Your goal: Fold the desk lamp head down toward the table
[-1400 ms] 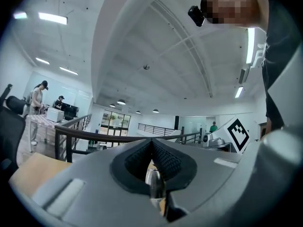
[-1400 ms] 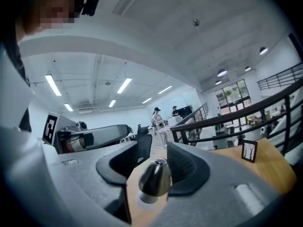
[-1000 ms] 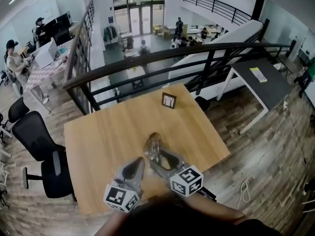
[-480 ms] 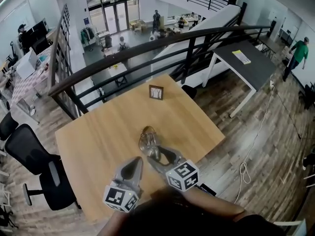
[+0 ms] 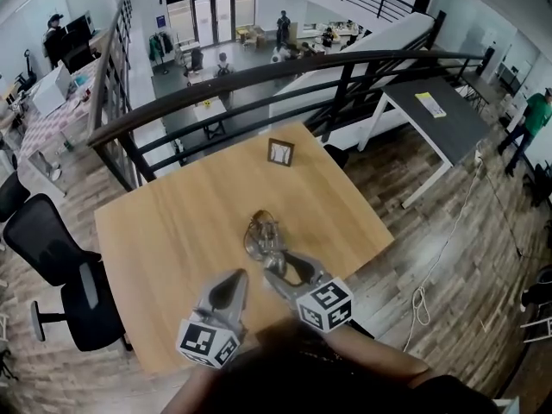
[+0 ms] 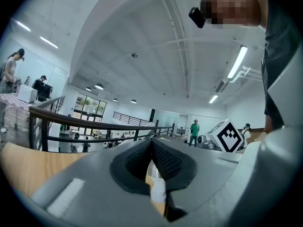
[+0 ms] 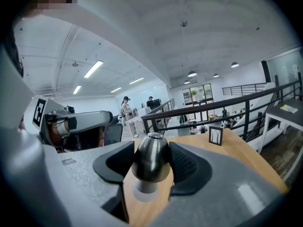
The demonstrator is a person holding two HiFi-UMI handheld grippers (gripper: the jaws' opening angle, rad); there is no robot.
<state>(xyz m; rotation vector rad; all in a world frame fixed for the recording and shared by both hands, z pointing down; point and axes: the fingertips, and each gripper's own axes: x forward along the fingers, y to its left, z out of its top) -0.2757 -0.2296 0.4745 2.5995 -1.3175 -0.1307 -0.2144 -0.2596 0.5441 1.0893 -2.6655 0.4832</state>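
Note:
A small metal desk lamp point(image 5: 261, 231) stands near the middle of the wooden table point(image 5: 172, 222). In the right gripper view its rounded dark metal head point(image 7: 150, 161) sits between the two black pads, above a white neck. My right gripper point(image 5: 272, 262) reaches up to the lamp from the near side and is shut on the lamp head. My left gripper point(image 5: 232, 278) hovers to the left of it over the near part of the table, apart from the lamp. Its jaws are shut with nothing between them in the left gripper view point(image 6: 151, 148).
A small framed picture point(image 5: 280, 152) stands near the table's far edge, also seen in the right gripper view point(image 7: 215, 135). A black railing point(image 5: 259, 76) runs just beyond the table. Office chairs point(image 5: 52, 257) stand at the left. A grey desk point(image 5: 440, 110) is at the right.
The head view has shifted a little. My right gripper keeps its hold at the lamp, and the left gripper stays beside it, still shut.

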